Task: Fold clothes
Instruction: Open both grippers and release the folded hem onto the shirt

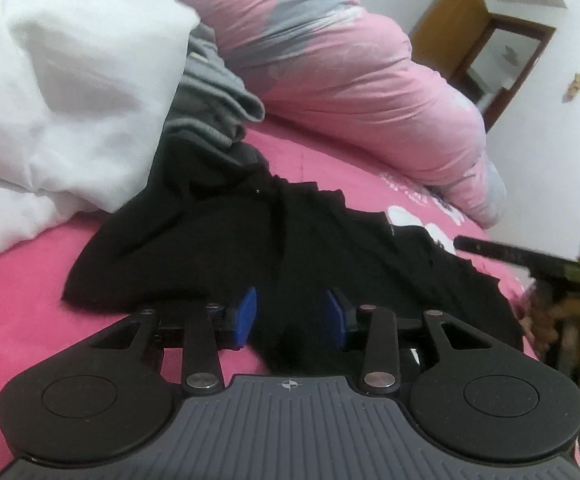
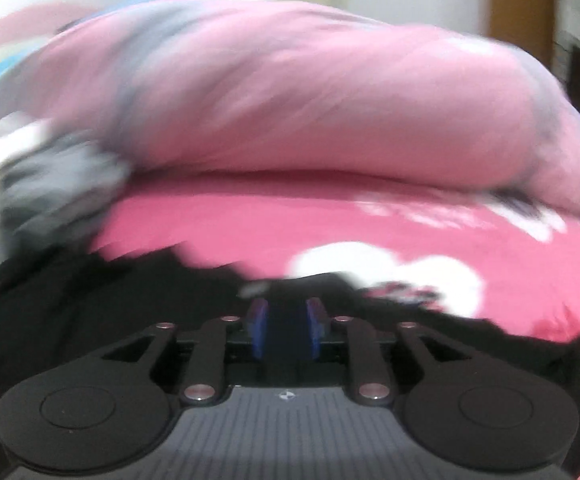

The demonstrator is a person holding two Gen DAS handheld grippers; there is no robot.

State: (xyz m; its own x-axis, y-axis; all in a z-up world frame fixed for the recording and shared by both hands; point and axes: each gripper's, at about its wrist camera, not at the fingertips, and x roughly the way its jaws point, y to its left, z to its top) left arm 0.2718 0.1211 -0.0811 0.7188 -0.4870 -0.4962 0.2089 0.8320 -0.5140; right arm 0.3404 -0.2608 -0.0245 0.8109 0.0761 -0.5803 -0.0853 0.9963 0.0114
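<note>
The black garment (image 1: 290,248) lay rumpled on the pink bedsheet (image 1: 17,312), straight ahead of and under both tongs. The left tongs (image 1: 292,314) stood apart above the cloth, gripping nothing. The right tongs (image 2: 285,326) were half closed; blur hid whether cloth sat between them. A pinch there could catch several layers, or the sheet beneath, and drag the fold crooked.

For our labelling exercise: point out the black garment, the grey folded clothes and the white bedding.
black garment (image 1: 217,240), left wrist view, its flat middle.
grey folded clothes (image 1: 213,92), left wrist view, upper folds.
white bedding (image 1: 69,80), left wrist view, its bulging front.
</note>
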